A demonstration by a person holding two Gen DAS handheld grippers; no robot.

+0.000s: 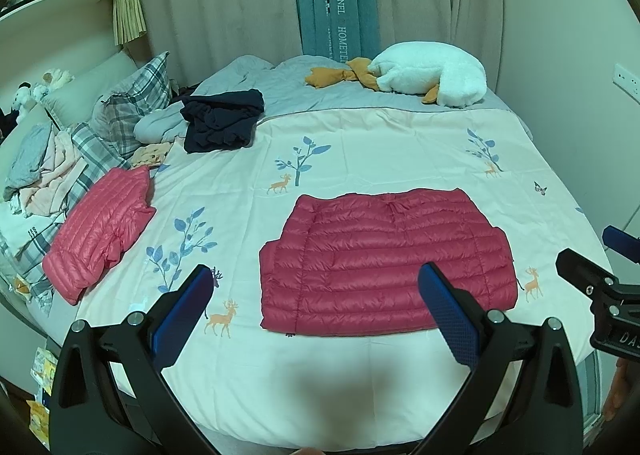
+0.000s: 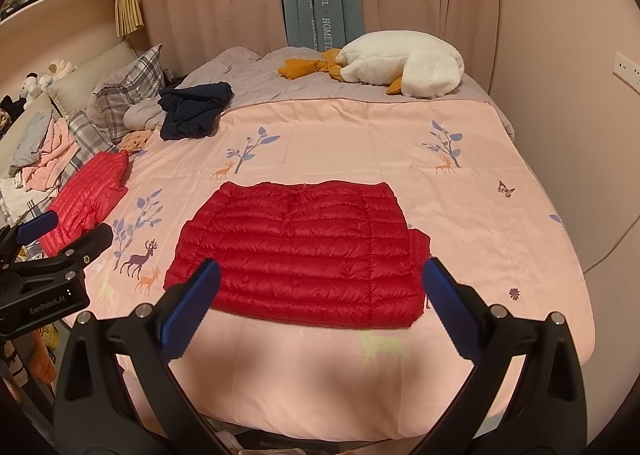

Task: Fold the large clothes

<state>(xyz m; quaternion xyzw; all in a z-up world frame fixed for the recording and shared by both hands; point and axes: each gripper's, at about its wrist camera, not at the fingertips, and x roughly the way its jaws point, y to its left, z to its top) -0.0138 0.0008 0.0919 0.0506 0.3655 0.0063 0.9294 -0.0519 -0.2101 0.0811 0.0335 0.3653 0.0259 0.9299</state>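
Left wrist view looks across the wide bed with a pale pink sheet printed with deer and blue leafy sprigs (image 1: 360,143), which fills most of the frame. On it, near the front edge and lying flat, is the folded dark red quilted down jacket (image 1: 388,267), a rough rectangle with one sleeve edge showing at its left side. Well apart, toward the left edge of the bed, lies a second folded puffer jacket in lighter coral pink (image 1: 100,227), partly resting against the plaid grey pillows (image 1: 132,103). Further back sits a white plush goose with orange feet (image 1: 432,79) on the grey blanket, and a crumpled navy garment (image 1: 220,121) lies near the pillows.

The left gripper (image 1: 316,287) hangs above the front of the bed, its blue-padded fingers (image 1: 188,307) spread wide apart and holding nothing. The right gripper (image 2: 320,283) hovers just short of the red jacket's near edge, its fingers (image 2: 444,295) likewise wide apart and empty, the jacket lying between and beyond them in the right wrist view.
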